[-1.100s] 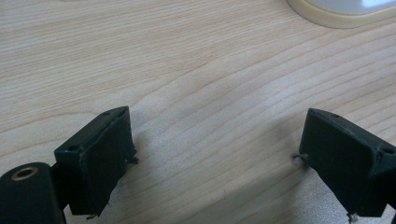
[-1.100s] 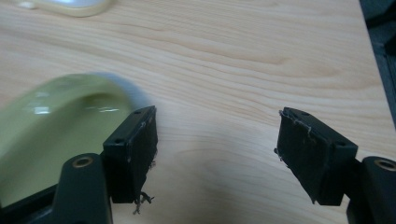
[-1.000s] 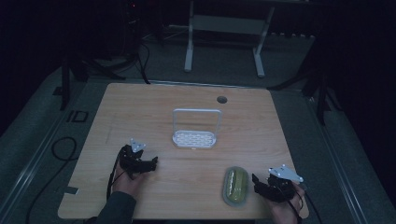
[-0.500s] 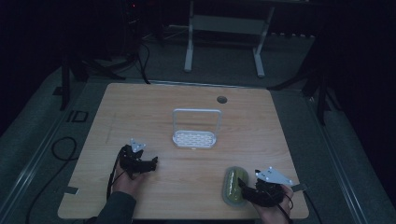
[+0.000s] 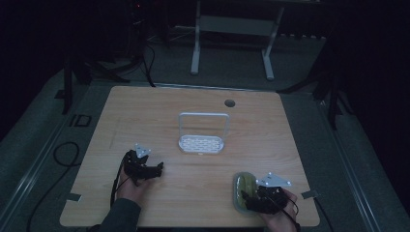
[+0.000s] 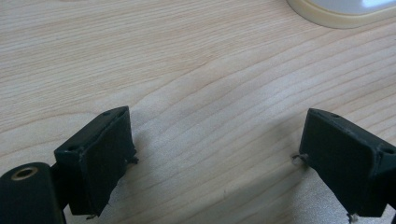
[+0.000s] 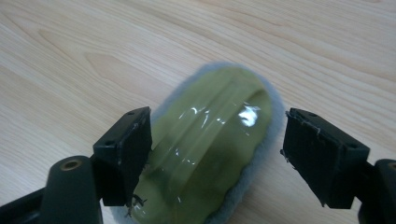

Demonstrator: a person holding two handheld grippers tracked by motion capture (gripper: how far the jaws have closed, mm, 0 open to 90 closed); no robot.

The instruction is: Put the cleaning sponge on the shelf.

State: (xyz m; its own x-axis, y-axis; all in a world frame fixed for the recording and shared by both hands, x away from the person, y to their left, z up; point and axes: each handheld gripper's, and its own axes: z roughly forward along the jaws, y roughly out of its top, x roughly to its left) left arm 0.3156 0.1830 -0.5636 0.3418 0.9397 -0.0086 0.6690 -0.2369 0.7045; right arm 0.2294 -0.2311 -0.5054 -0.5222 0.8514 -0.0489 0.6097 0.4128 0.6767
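The table [image 5: 159, 111] is pale wood with a fine streaked grain. On it, the white rack [image 5: 201, 136] has a perforated base. Nearer the table's right front corner, the glossy olive-green pad [image 7: 210, 149] carries a grey, seemingly fuzzy rim.

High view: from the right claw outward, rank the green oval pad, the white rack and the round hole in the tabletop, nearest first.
1. Green oval pad: right at the right claw, which is open around its near end at the table's front right.
2. White rack: mid-table, farther back and to the left.
3. Round hole: near the far edge, farthest.
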